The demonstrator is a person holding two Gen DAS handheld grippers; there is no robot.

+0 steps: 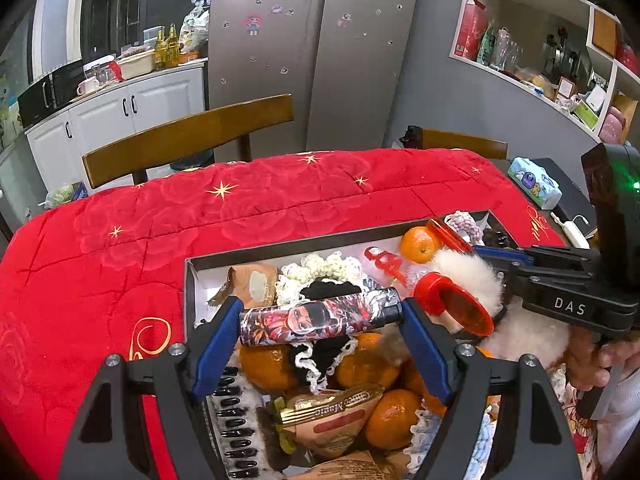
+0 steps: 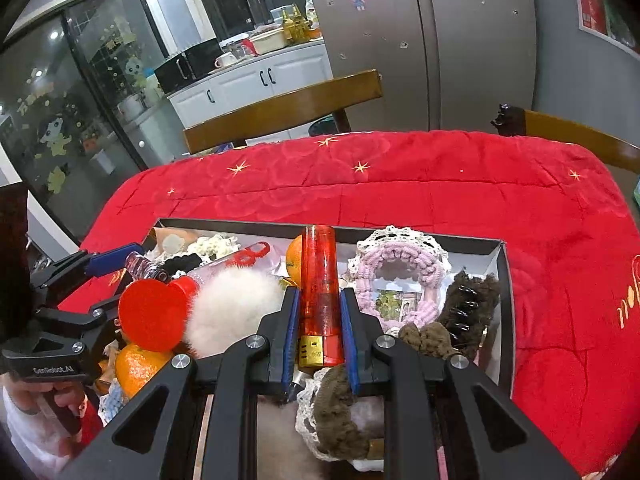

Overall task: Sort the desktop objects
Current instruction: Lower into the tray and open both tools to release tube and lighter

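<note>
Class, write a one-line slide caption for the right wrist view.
Right gripper clamps a red lighter above a cluttered box.

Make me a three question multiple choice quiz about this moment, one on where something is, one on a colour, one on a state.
1. Where does the pink crocheted ring lie?
A. on a chair
B. inside the box
C. on the counter

2. What colour is the lighter in the right gripper?
A. red
B. green
C. black

3. What is the left gripper doing?
A. hanging open
B. shut on nothing
C. gripping the patterned tube at both ends

Answers: 1 B, the ring sits within the dark box walls. 2 A, the clear body is red above a gold base. 3 C, the blue fingers press on each end of the tube.
</note>
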